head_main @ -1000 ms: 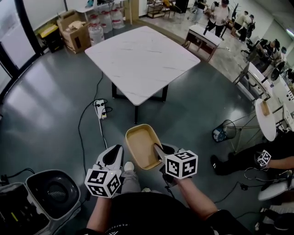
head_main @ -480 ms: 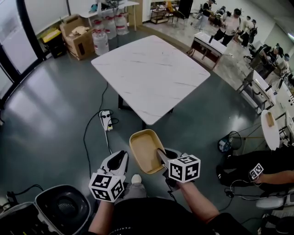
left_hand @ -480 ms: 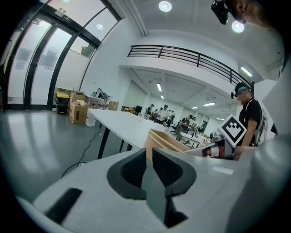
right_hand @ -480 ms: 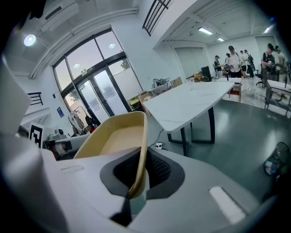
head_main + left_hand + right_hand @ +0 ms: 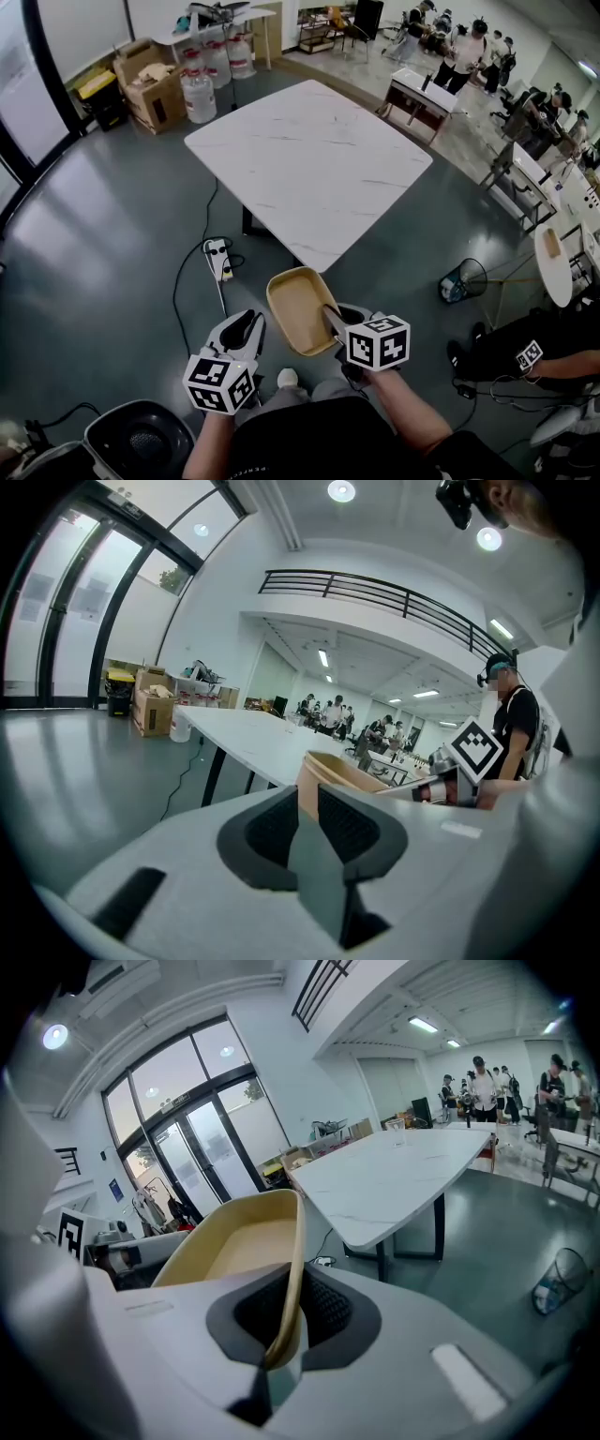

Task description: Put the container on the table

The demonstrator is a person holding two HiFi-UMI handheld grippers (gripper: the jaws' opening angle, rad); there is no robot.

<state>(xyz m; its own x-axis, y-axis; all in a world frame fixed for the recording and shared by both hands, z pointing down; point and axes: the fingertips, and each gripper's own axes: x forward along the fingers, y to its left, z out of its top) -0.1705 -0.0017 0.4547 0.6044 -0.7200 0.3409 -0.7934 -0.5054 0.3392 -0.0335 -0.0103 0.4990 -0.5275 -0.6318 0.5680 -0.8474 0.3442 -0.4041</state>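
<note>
A tan, shallow plastic container (image 5: 298, 307) hangs in the air just short of the near corner of the white marble table (image 5: 309, 155). My right gripper (image 5: 330, 317) is shut on the container's near right rim; in the right gripper view the rim (image 5: 292, 1269) runs between the pads, and the table (image 5: 403, 1180) lies ahead. My left gripper (image 5: 247, 328) is beside the container on its left, apart from it; its jaws are opening with nothing between them. The left gripper view shows the container (image 5: 339, 769) past those jaws.
A power strip (image 5: 221, 260) and its cable lie on the dark floor in front of the table. A wire waste basket (image 5: 459, 278) stands to the right, near a seated person (image 5: 539, 352). Behind the table are cardboard boxes (image 5: 150, 80) and water jugs (image 5: 199, 94).
Both grippers and the container have moved forward, closer to the table's near corner. The left gripper's fingers have spread apart.
</note>
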